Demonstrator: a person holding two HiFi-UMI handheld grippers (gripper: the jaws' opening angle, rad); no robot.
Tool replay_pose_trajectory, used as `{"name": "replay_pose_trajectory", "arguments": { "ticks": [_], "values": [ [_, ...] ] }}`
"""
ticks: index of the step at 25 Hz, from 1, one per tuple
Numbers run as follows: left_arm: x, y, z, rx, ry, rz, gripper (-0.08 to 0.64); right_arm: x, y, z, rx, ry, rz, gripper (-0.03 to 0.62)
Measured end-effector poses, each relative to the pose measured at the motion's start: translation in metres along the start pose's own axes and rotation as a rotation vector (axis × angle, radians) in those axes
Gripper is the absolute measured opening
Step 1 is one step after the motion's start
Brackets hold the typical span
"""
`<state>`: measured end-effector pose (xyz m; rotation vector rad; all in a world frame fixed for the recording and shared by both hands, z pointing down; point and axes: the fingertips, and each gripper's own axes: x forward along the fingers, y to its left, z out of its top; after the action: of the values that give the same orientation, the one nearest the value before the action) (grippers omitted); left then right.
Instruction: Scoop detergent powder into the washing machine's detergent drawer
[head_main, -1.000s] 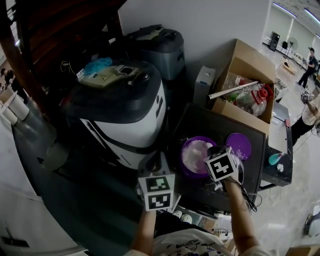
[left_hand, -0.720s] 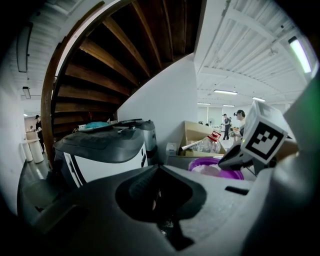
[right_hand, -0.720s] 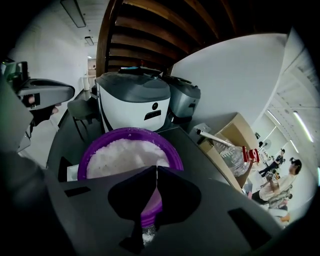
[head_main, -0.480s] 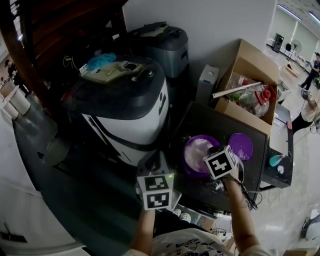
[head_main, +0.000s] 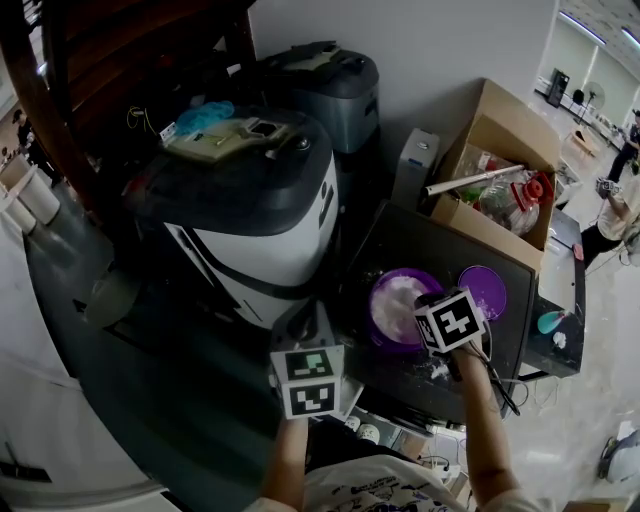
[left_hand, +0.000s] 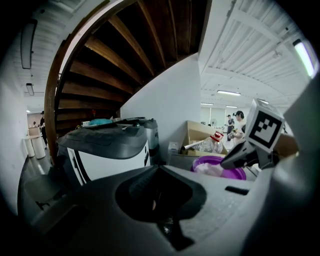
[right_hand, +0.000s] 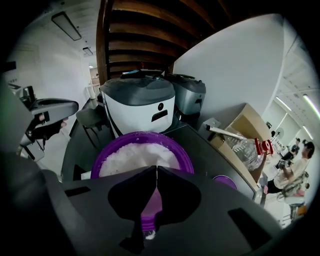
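A purple bowl (head_main: 377, 318) of white detergent powder (head_main: 395, 295) stands on a dark table (head_main: 430, 245). My right gripper (head_main: 428, 312) hangs over the bowl's near rim, shut on a purple scoop (right_hand: 150, 202) whose handle shows between its jaws. In the right gripper view the bowl (right_hand: 102, 157) and powder (right_hand: 135, 157) lie just ahead. The white and black washing machine (head_main: 250, 210) is left of the table. My left gripper (head_main: 300, 332) is shut with nothing in it, low in front of the machine. No detergent drawer shows in any view.
A purple lid (head_main: 482, 290) lies right of the bowl. An open cardboard box (head_main: 500, 120) with plastic bottles stands at the table's far right. A grey appliance (head_main: 320, 85) sits behind the washing machine against the wall. People stand far off at the right.
The head view has shifted slightly. The right gripper has edged a little to the right over the bowl; the left gripper stays about where it was.
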<state>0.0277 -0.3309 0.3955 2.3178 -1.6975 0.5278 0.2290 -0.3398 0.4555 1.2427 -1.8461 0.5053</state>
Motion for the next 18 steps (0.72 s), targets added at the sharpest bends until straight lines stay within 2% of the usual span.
{"name": "replay_pose_trajectory", "arguments": {
  "ticks": [6,12,18],
  "values": [
    [-0.003,-0.001,0.000,0.001,-0.004,-0.003,0.002,-0.001,0.011,0.002,0.043,-0.015,0.091,0.020],
    [-0.005,0.001,-0.003,-0.003,-0.004,0.004,0.002,0.000,0.018,0.001,0.058,-0.027,0.121,0.020],
    [-0.008,0.002,-0.002,-0.004,-0.009,0.006,0.002,-0.004,0.016,0.004,0.135,-0.077,0.140,0.020]
  ]
}}
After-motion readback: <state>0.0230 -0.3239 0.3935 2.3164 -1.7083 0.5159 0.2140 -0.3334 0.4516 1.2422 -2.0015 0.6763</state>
